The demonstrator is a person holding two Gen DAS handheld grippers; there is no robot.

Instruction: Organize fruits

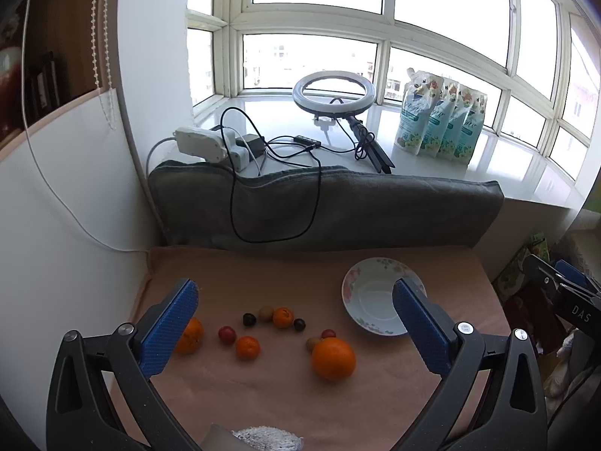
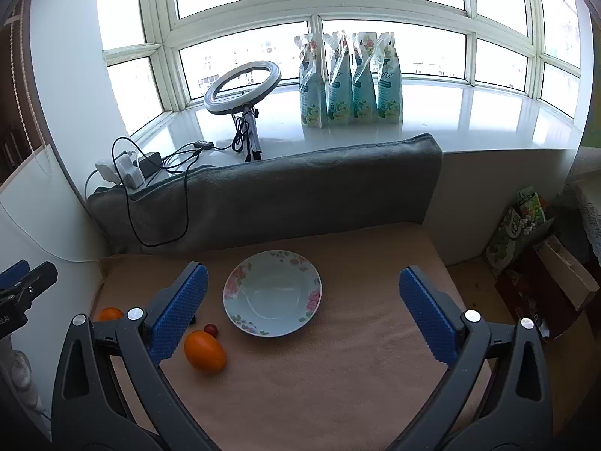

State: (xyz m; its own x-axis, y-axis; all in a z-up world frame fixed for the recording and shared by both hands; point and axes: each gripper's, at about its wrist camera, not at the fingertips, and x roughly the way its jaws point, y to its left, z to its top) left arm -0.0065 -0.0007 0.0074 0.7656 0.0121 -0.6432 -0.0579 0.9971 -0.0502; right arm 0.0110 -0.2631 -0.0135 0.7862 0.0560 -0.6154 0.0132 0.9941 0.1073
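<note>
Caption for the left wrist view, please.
Open left tool above scattered fruit beside an empty floral bowl on a tan cloth.

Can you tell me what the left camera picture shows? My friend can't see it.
Open tongs with blue pads hover over a tan cloth holding scattered fruit: a big orange, smaller oranges and small dark round fruits. An empty flowered plate sits to the right, with a grey cushion and bright window behind.

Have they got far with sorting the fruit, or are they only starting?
Only starting, it seems. Done: nothing; the plate is empty. In hand: nothing; the left gripper and right gripper hang over the cloth, jaws wide open. Left: all of it; the big orange, the small oranges and the little fruits lie loose beside the plate.
</note>
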